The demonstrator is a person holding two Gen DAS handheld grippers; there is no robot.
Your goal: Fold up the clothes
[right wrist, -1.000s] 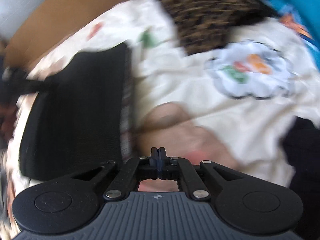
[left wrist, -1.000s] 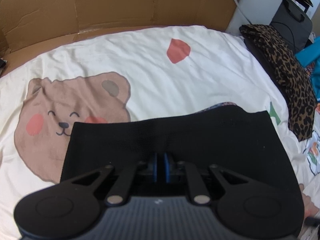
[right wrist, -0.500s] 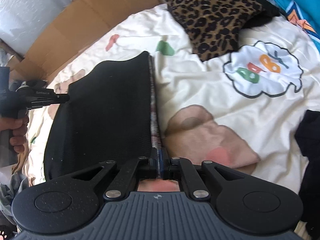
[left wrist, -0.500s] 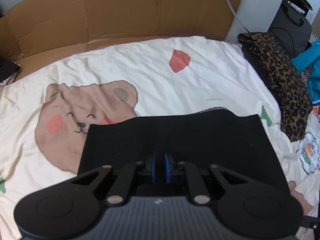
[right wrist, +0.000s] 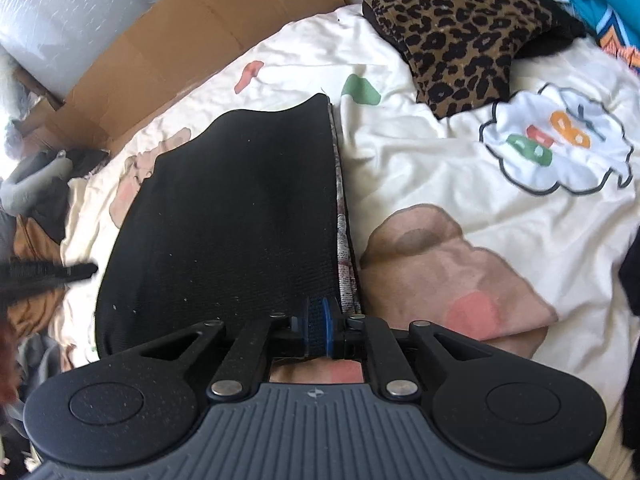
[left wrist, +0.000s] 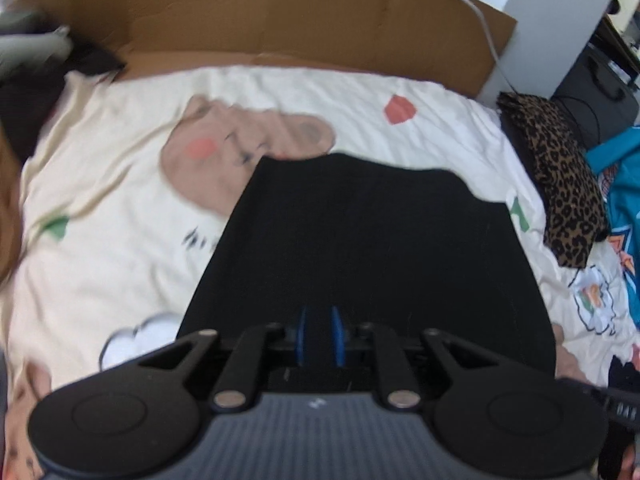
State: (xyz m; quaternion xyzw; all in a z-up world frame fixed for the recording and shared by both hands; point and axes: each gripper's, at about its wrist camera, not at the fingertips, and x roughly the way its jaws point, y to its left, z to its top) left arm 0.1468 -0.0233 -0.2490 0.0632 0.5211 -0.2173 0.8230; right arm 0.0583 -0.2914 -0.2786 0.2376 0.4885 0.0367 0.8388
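In the left wrist view, the far left of the frame shows the cream bed sheet [left wrist: 120,264] with a brown bear print [left wrist: 224,160] in the upper left part. Behind the sheet, along the top of the frame, a brown cardboard sheet [left wrist: 280,20] stands. In the middle lies the black garment [left wrist: 368,240], folded and flat on the sheet, reaching from the centre down to the bottom edge. The left gripper [left wrist: 319,336] is at the bottom centre, above the near edge of the garment. Its blue pads [left wrist: 301,334] stand a little apart; the dark cloth between them is hard to read, so I cannot tell if they grasp it. At the right edge a leopard-print cloth [left wrist: 564,184] lies beside a turquoise item [left wrist: 624,184].

In the right wrist view, the black garment [right wrist: 240,216] fills the centre left of the frame. Along its right edge a thin patterned layer [right wrist: 343,232] shows under it. The right gripper [right wrist: 325,330] at the bottom centre is clenched on the near right corner of the garment, the dark fabric pressed between the pads. To the right lie another bear print [right wrist: 448,272] and a white cloud print [right wrist: 556,140], with the leopard-print cloth [right wrist: 452,32] at the top.
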